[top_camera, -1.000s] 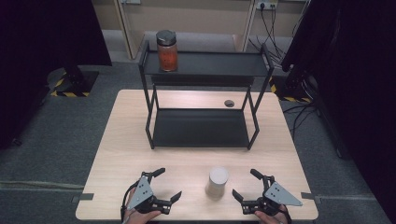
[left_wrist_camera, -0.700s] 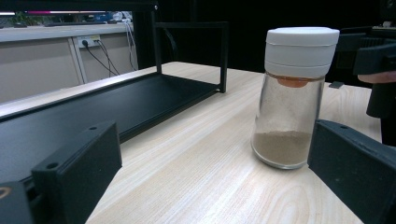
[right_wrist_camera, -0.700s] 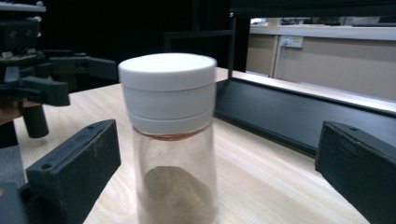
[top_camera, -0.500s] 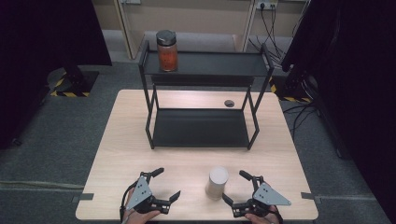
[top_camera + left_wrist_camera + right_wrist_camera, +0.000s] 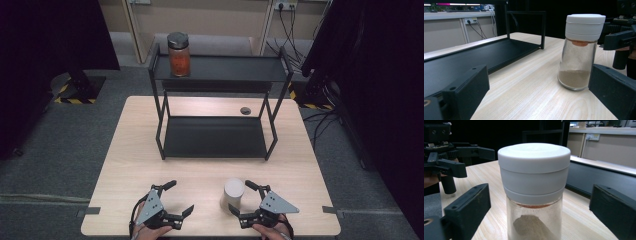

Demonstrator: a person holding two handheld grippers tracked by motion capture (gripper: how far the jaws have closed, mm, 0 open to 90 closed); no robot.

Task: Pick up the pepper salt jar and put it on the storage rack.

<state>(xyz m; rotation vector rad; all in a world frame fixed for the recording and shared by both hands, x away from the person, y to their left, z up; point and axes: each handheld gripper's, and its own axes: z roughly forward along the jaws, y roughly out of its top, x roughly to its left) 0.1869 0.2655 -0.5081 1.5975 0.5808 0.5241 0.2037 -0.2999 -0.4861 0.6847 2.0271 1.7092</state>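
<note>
A glass spice jar (image 5: pixel 233 194) with a white lid and a little brown powder stands upright near the table's front edge. My right gripper (image 5: pixel 239 196) has come up to it from the right. Its jaws have just been closing, and the jar (image 5: pixel 534 182) stands between them with a gap on each side. My left gripper (image 5: pixel 181 196) rests open and empty to the left of the jar, pointing towards it. In the left gripper view the jar (image 5: pixel 580 52) is ahead and to the right, with the right gripper (image 5: pixel 621 40) behind it.
A black two-tier rack (image 5: pixel 215 140) stands on the middle of the wooden table (image 5: pixel 140 150). A jar of orange contents (image 5: pixel 179 54) sits on the left of its top shelf. A small dark round disc (image 5: pixel 245 110) lies on the table behind the rack.
My right gripper has slid left along the front edge until its jaws flank the spice jar. The left gripper and the jar have not moved.
</note>
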